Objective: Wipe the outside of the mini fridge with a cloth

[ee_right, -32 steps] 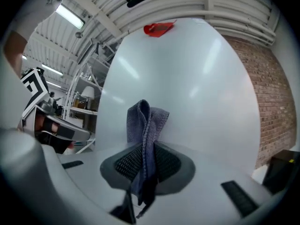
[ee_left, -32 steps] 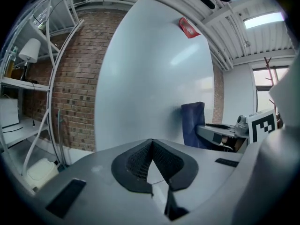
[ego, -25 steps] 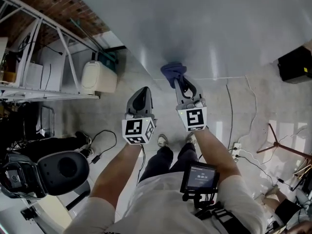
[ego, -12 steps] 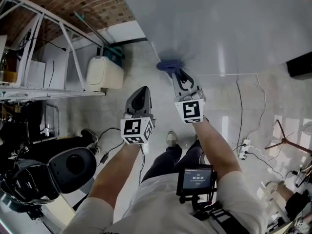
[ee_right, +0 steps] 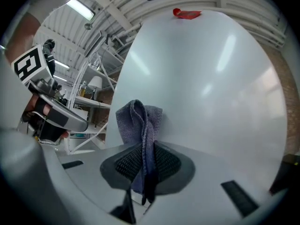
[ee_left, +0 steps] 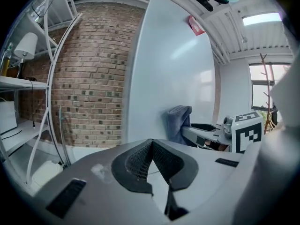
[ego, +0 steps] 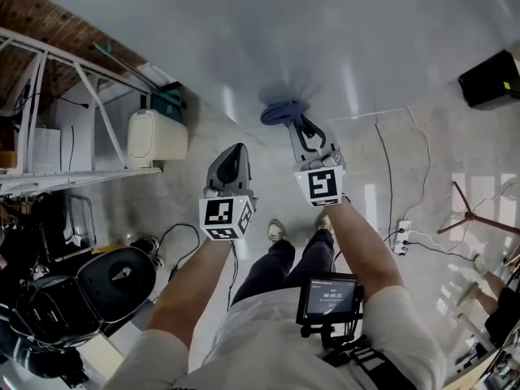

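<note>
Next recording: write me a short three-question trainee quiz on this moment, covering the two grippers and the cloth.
1. True or false: the left gripper has something between its jaws.
2. What does the right gripper hold? A) a sponge B) a cloth C) nothing
3. Fill in: the cloth is pressed against the white mini ___.

Key: 1 false, its jaws are together on nothing; 2 B; 3 fridge.
</note>
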`<action>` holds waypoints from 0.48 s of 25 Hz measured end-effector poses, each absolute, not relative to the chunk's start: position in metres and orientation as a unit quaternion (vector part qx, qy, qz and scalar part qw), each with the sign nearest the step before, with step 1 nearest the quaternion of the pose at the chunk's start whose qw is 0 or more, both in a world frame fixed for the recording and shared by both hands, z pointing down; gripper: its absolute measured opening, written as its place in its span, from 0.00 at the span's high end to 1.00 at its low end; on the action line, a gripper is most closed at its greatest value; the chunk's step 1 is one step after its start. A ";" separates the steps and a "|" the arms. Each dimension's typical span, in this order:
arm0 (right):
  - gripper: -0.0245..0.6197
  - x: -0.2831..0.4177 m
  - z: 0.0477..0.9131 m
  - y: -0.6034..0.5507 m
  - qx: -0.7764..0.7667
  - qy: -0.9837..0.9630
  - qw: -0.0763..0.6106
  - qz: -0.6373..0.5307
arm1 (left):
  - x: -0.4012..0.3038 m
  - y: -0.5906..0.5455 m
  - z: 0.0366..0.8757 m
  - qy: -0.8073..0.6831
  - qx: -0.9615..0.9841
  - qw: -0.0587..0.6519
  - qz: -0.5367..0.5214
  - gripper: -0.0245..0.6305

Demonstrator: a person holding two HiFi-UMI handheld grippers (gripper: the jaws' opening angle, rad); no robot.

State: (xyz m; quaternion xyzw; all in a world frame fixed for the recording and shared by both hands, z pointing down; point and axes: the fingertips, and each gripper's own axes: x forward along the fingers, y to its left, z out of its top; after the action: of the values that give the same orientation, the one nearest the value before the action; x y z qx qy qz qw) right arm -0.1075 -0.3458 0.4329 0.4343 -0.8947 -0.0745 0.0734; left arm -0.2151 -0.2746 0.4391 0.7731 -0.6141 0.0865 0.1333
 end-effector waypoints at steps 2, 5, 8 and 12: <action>0.87 -0.083 0.434 -0.350 0.450 -0.888 0.077 -0.063 | -0.199 -0.279 0.439 -0.608 0.778 0.133 0.087 0.98; 0.87 -0.042 0.435 -0.356 0.469 -0.878 0.081 -0.050 | -0.170 -0.283 0.439 -0.600 0.784 0.132 0.088 0.98; 0.87 0.000 0.434 -0.358 0.481 -0.872 0.078 -0.053 | -0.137 -0.283 0.439 -0.594 0.789 0.129 0.090 0.98; 0.87 0.037 0.437 -0.368 0.497 -0.863 0.080 -0.049 | -0.114 -0.291 0.441 -0.587 0.794 0.128 0.094 0.98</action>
State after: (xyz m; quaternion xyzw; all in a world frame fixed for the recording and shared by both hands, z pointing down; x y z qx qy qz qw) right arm 0.0371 -0.3681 0.4366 0.4971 -0.8627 -0.0492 0.0795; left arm -0.1136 -0.2907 0.4414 0.7935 -0.5875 0.0936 0.1283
